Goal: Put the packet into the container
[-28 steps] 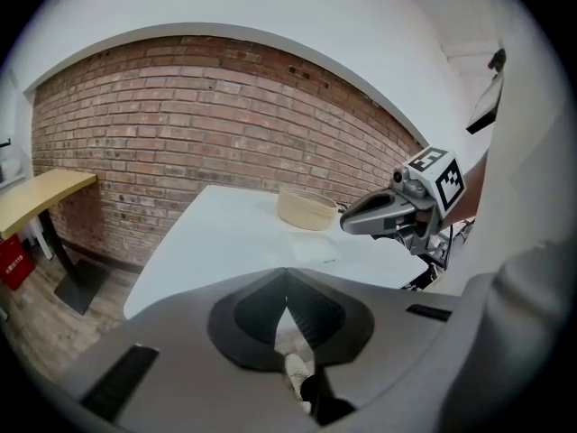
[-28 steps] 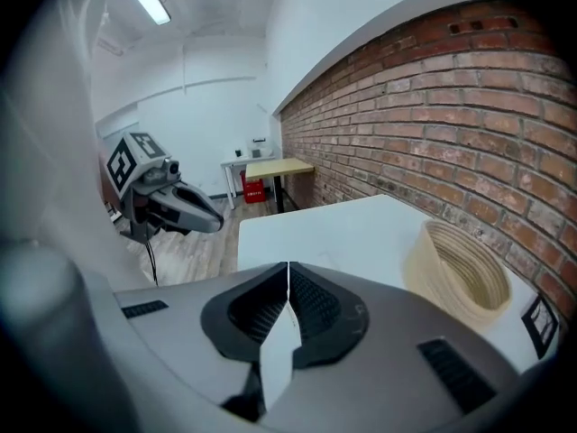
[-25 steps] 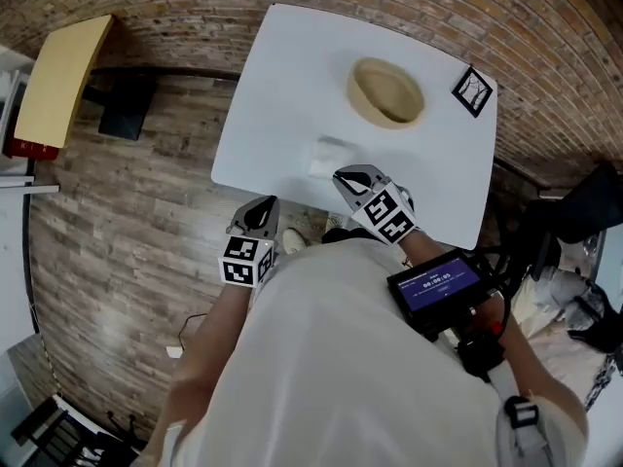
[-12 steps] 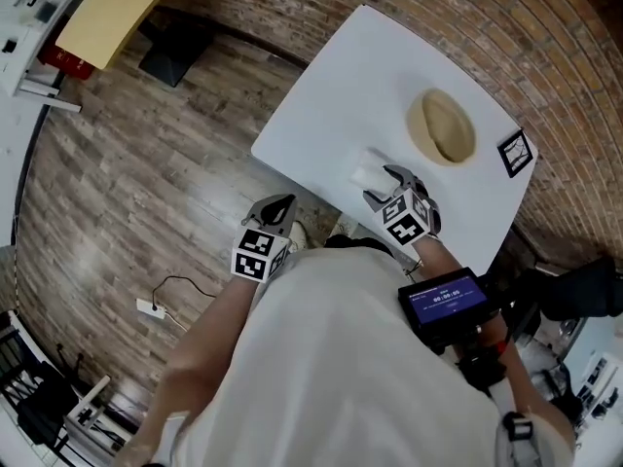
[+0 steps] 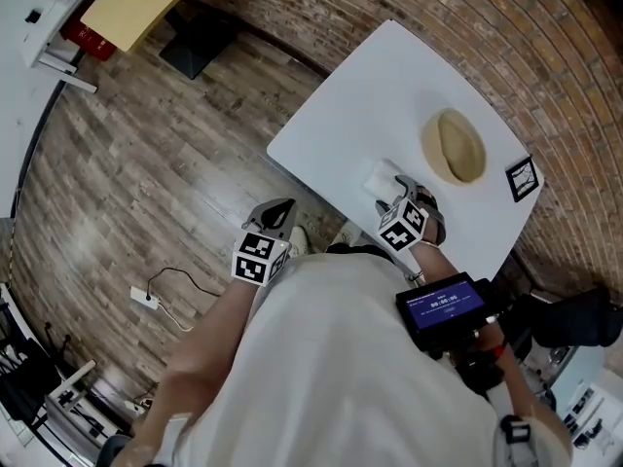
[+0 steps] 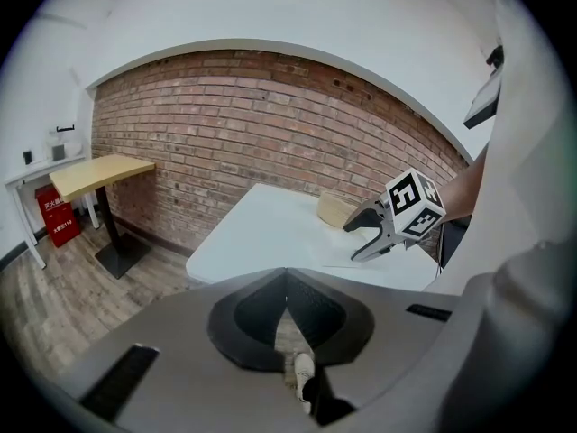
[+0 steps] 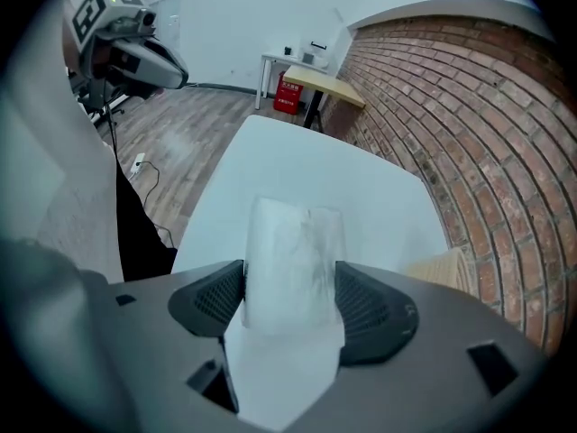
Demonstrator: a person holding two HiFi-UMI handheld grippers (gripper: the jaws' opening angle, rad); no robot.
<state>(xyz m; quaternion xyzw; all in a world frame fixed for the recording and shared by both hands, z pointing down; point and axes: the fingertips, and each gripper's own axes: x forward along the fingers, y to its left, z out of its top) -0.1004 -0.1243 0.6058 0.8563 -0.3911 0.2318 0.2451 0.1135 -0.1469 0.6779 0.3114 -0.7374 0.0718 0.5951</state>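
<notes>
so: packet pinched in the right tool, container not yet reached

handling first. the packet point(image 7: 293, 255) looked light & soft: thin see-through film, prob a bit puffed w/ air, no stiff edge anywhere. judged it slippery-ish and easy to crease, so a hard squeeze wasn't called for. a hold across the width near the middle, as here, seemed about right, b/c a grip at one end would prob let it droop or slide out. nothing suggested it was fragile beyond crumpling.

looks: a pale, semi-clear rectangle w/ faint grey streaks and a straight top edge. contents couldn't be made out. in the head view the packet point(image 5: 382, 176) was only a small white patch, hard to tell from the white surface point(image 5: 380, 86).

where: it sat at the near part of the surface, between the jaws of the right tool point(image 7: 293, 296), w/ both ribbed pads pressed on its long sides, so that tool was pinching it. whether it was clear of the surface, couldn't tell. the container point(image 5: 426, 149), a tan round bowl-like thing, stood near but apart, farther along the surface toward the brick wall. its side showed at the right of the right gripper view point(image 7: 442, 273).

the left tool point(image 6: 287, 309) hung off the surface by the person's side, jaws pressed together, nothing in them.

judgement: grasp in hand; lift & short carry to the container not yet done. main risk was the film slipping.
</notes>
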